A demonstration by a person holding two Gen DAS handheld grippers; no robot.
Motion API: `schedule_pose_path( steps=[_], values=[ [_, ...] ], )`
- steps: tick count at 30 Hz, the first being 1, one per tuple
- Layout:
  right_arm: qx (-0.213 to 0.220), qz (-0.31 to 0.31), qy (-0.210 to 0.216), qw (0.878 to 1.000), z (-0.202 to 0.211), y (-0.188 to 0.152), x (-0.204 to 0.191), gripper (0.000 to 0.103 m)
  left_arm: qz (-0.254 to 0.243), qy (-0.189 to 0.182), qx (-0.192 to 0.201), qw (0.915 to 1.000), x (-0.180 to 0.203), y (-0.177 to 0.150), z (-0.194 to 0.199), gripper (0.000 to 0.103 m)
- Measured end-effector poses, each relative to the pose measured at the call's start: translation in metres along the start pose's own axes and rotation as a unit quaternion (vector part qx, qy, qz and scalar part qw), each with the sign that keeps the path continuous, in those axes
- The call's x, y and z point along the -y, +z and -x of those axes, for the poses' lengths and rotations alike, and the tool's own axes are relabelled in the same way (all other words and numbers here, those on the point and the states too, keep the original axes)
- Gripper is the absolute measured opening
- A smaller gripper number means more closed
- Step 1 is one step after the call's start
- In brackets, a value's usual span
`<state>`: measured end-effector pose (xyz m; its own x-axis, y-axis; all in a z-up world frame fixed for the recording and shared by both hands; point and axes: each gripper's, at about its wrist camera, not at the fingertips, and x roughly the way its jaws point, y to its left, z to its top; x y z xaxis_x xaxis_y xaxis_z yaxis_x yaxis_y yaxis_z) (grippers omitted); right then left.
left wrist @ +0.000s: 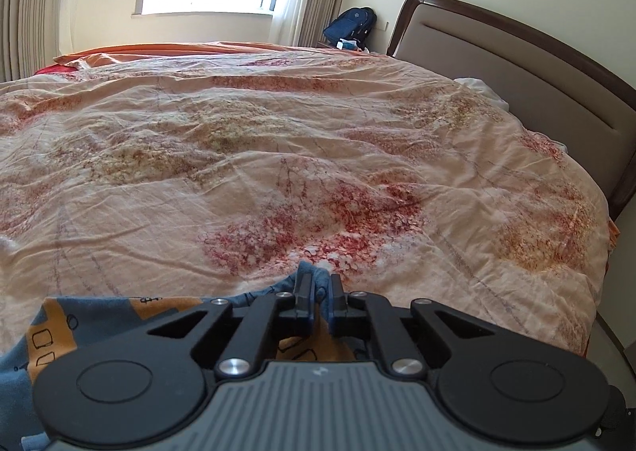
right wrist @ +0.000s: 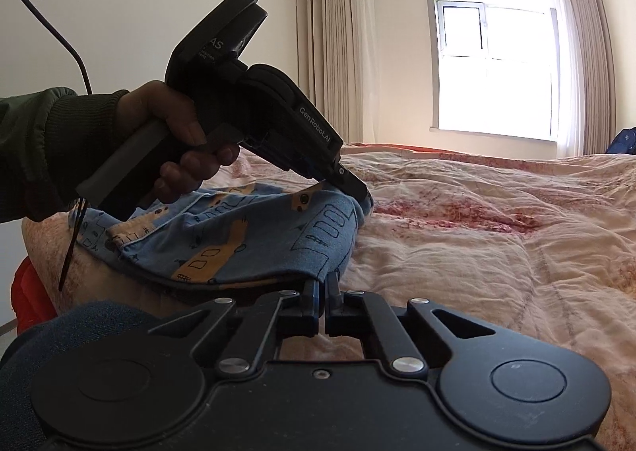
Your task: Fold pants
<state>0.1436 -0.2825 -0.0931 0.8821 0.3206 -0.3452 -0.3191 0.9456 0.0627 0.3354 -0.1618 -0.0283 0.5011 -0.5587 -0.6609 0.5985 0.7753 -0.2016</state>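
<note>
Blue pants (right wrist: 254,236) on the bedspread (right wrist: 497,220), edges clamped in left tongs (left wrist: 318,288) and right tongs (right wrist: 322,284).

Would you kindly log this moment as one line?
step: grasp | left tongs: shut on pants | right tongs: shut on pants | pants: lying on quilt

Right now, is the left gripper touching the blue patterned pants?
Touching. In the left wrist view the left gripper pinches a bunch of the pants between its closed fingers; the right wrist view shows its tip on the pants' far corner.
</note>
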Motion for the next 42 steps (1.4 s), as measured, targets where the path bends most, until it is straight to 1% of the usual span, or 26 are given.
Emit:
schedule_pose_path(
  steps=[2, 7, 11, 13, 14, 15, 16, 17, 18, 19, 20, 21, 22, 23, 24, 25, 27, 28, 32, 35, 37, 39, 40, 42],
  values=[
    [0.005, 0.004, 0.006, 1.0, 0.003, 0.001, -0.001, 0.001, 0.0, 0.002, 0.007, 1.0, 0.0, 0.002, 0.003, 0.005],
    [-0.007, 0.023, 0.012, 1.0, 0.01, 0.001, -0.002, 0.0, -0.004, -0.003, 0.012, 0.9999, 0.003, 0.003, 0.005, 0.004],
    [-0.013, 0.031, 0.011, 0.999, 0.013, 0.0, -0.004, 0.0, -0.019, 0.007, 0.011, 0.9997, 0.006, -0.005, -0.005, 0.005],
    [-0.019, 0.028, 0.005, 0.999, 0.01, -0.002, -0.003, 0.001, -0.017, 0.009, 0.007, 0.9998, 0.005, -0.009, -0.013, 0.007],
    [-0.025, 0.024, 0.0, 0.999, 0.007, -0.003, -0.003, 0.001, -0.011, 0.008, 0.007, 0.9999, 0.004, -0.011, -0.014, 0.011],
    [-0.03, 0.019, -0.003, 0.999, 0.006, -0.004, -0.002, 0.002, -0.001, 0.011, 0.011, 0.9999, 0.002, -0.013, -0.014, 0.021],
    [-0.033, 0.016, -0.003, 0.999, 0.006, -0.004, -0.001, 0.007, 0.005, 0.013, 0.014, 0.9998, 0.0, -0.014, -0.013, 0.029],
    [-0.032, 0.015, -0.009, 0.999, 0.007, -0.004, -0.001, 0.012, 0.01, 0.016, 0.017, 0.9997, -0.001, -0.015, -0.01, 0.049],
    [-0.03, 0.014, -0.013, 0.999, 0.009, -0.004, 0.0, 0.021, 0.016, 0.021, 0.026, 0.9993, -0.003, -0.015, -0.005, 0.069],
    [-0.028, 0.01, -0.016, 0.999, 0.012, -0.003, 0.002, 0.034, 0.02, 0.026, 0.037, 0.9988, -0.004, -0.016, 0.0, 0.075],
    [-0.026, 0.004, -0.022, 0.999, 0.015, -0.003, 0.004, 0.041, 0.023, 0.038, 0.052, 0.9976, -0.005, -0.016, 0.007, 0.082],
    [-0.023, -0.001, -0.027, 0.999, 0.017, -0.002, 0.007, 0.052, 0.025, 0.053, 0.064, 0.9963, -0.005, -0.017, 0.014, 0.087],
    [-0.019, -0.006, -0.034, 0.999, 0.018, -0.001, 0.01, 0.061, 0.026, 0.071, 0.074, 0.9944, -0.006, -0.018, 0.021, 0.09],
    [-0.016, -0.011, -0.041, 0.999, 0.018, 0.001, 0.012, 0.065, 0.025, 0.093, 0.082, 0.992, -0.006, -0.02, 0.027, 0.096],
    [-0.013, -0.015, -0.045, 0.999, 0.018, 0.003, 0.013, 0.075, 0.024, 0.122, 0.087, 0.9884, -0.006, -0.022, 0.033, 0.1],
    [-0.008, -0.019, -0.05, 0.999, 0.016, 0.006, 0.015, 0.085, 0.024, 0.151, 0.092, 0.984, -0.006, -0.026, 0.04, 0.101],
    [-0.001, -0.023, -0.056, 0.998, 0.009, 0.013, 0.016, 0.095, 0.02, 0.188, 0.099, 0.9771, -0.009, -0.034, 0.052, 0.102],
    [0.001, -0.02, -0.057, 0.998, 0.005, 0.018, 0.016, 0.098, 0.021, 0.198, 0.102, 0.9748, -0.012, -0.041, 0.06, 0.102],
    [-0.004, 0.013, -0.067, 0.998, -0.004, 0.036, 0.014, 0.101, 0.046, 0.217, 0.1, 0.9698, -0.031, -0.07, 0.082, 0.102],
    [-0.031, 0.032, -0.052, 0.998, -0.001, 0.038, 0.015, 0.102, 0.063, 0.23, 0.088, 0.9671, -0.046, -0.094, 0.091, 0.102],
    [-0.05, 0.039, -0.052, 0.997, 0.007, 0.034, 0.017, 0.102, 0.07, 0.245, 0.077, 0.9639, -0.056, -0.112, 0.092, 0.102],
    [-0.052, 0.031, -0.07, 0.996, 0.016, 0.032, 0.02, 0.102, 0.08, 0.257, 0.07, 0.9604, -0.065, -0.124, 0.092, 0.102],
    [-0.046, 0.018, -0.087, 0.995, 0.019, 0.034, 0.022, 0.102, 0.085, 0.255, 0.077, 0.9603, -0.067, -0.128, 0.094, 0.102],
    [-0.033, 0.002, -0.106, 0.994, 0.016, 0.04, 0.024, 0.102, 0.092, 0.252, 0.089, 0.9594, -0.069, -0.134, 0.1, 0.102]
  ],
)
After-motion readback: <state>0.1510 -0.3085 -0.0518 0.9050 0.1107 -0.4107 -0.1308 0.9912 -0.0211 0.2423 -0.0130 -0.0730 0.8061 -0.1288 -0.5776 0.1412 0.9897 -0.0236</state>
